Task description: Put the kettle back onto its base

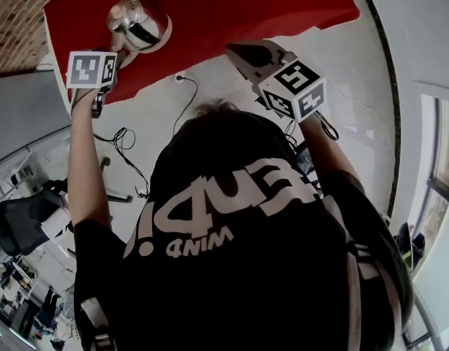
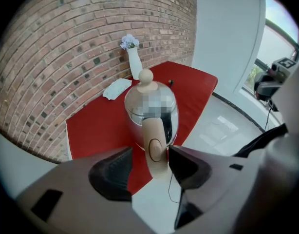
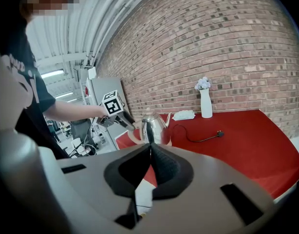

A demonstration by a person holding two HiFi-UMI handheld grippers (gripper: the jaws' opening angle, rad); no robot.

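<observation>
1. Kettle: steel, with a pale wooden handle and a round knob on the lid. It stands upright on the red table, near the edge closest to the person.
2. The base is not clear in any view. The right gripper view hides the kettle's bottom behind that gripper's own body, so I cannot tell if a base sits under it.
3. Left gripper: the jaws stand wide apart and point steeply down at the kettle. The handle is between them. The right pad is just beside the handle, and the left pad is clear of it, so nothing is clamped.
4. Right gripper: the jaws are pressed together with nothing between them. It is held off to the side, well apart from the kettle and aimed across the table at it.
5. In the right gripper view the spout points toward the brick wall. The handle points away from the wall, toward the left gripper's marker cube.
6. A black cable runs from beside the kettle across the red top. It ends in a plug that lies loose on the table.
7. A white vase with pale flowers stands at the back against the wall. A folded white cloth lies just beside it.
8. In the head view the person leans over the table edge with both arms reaching forward. The left gripper is over the kettle, and the right is above the pale floor by the table's near edge.
</observation>
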